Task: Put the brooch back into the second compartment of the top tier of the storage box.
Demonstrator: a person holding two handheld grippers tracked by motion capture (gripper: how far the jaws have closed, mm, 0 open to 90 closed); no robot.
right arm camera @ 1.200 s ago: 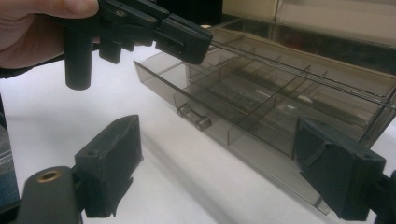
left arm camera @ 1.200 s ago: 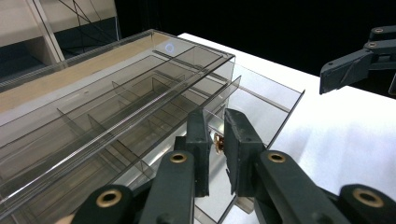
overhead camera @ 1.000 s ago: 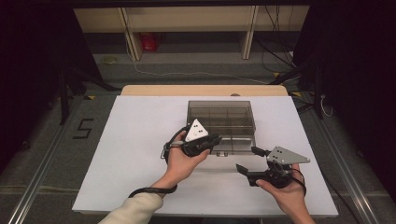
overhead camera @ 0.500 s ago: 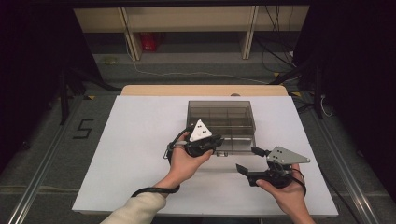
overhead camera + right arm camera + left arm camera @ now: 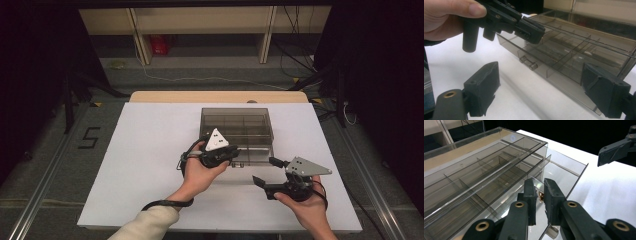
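Smoked-plastic drawer box (image 5: 236, 131): left gripper (image 5: 539, 196) is clamping the upper drawer's knob (image 5: 540, 195); right gripper (image 5: 264, 171) is waiting, jaws wide. Next: pull straight outward.

A white worktop (image 5: 150, 150) lies on a table whose bare wooden strip (image 5: 215, 96) shows along the far edge. Past that edge stands a pale wooden shelf unit (image 5: 200, 20) — a red object (image 5: 161, 45) sits on the floor beneath it, near its left upright. A white cable (image 5: 210, 79) trails across the grey floor between shelf and table. Left of the worktop's left edge, a black "5" (image 5: 89, 137) marks the floor — beside a metal rail (image 5: 45, 185).
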